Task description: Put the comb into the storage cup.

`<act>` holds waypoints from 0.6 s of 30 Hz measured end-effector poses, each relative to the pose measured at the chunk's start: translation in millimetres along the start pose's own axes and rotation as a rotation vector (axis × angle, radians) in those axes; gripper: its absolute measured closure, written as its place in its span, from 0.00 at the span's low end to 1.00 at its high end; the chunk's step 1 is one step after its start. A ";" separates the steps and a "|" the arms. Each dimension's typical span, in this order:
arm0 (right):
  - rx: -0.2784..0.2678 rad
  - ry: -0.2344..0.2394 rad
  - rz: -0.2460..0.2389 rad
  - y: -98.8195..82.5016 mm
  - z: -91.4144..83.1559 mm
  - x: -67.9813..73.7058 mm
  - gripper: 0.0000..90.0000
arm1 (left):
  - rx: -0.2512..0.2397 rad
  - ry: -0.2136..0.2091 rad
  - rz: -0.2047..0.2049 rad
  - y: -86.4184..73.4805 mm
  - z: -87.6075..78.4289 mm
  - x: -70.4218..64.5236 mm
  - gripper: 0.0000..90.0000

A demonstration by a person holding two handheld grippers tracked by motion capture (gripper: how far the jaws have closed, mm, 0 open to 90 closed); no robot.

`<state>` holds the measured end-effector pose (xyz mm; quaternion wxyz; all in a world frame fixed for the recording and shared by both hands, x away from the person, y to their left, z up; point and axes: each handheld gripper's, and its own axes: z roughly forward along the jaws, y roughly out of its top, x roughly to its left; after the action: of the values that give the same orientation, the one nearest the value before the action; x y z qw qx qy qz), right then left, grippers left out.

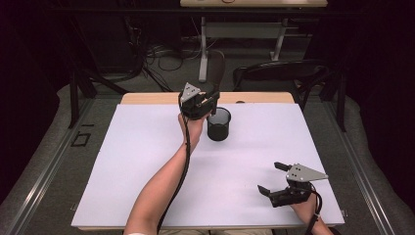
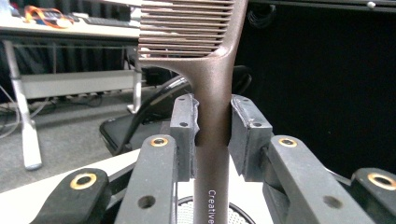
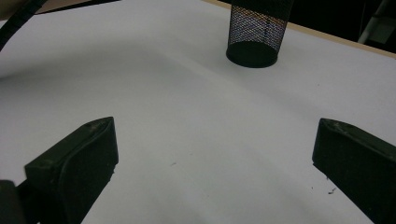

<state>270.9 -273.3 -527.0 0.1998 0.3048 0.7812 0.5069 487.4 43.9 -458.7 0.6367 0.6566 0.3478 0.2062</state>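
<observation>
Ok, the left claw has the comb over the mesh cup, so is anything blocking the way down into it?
Nothing visible does. The left claw is shut on the comb by its handle, which is upright, and the mesh cup has its open rim right below. What lies deep in the cup can't be made out.

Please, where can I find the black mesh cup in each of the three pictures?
High view: the mesh cup stands near the table's far edge, beside the left gripper.
Left gripper view: its rim peeks at the bottom, under the held comb.
Right gripper view: top centre.
Shared landmark: the white table.
</observation>
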 end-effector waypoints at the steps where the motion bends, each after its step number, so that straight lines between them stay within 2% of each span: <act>1: -0.003 0.000 -0.001 0.0 0.1 0.2 0.00 | -0.004 0.002 0.002 -0.5 0.4 -0.1 0.81; 10: 0.000 0.000 -0.003 0.1 0.4 0.3 0.00 | 0.020 0.003 0.009 -6.7 4.7 1.8 0.81; 18: -0.004 0.001 -0.003 0.0 0.5 0.3 0.00 | 0.021 -0.006 0.009 -13.6 9.2 1.6 0.81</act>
<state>271.0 -272.7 -527.2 0.2009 0.3029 0.7807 0.5083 492.4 38.0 -473.3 0.6299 0.6655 0.3450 0.2033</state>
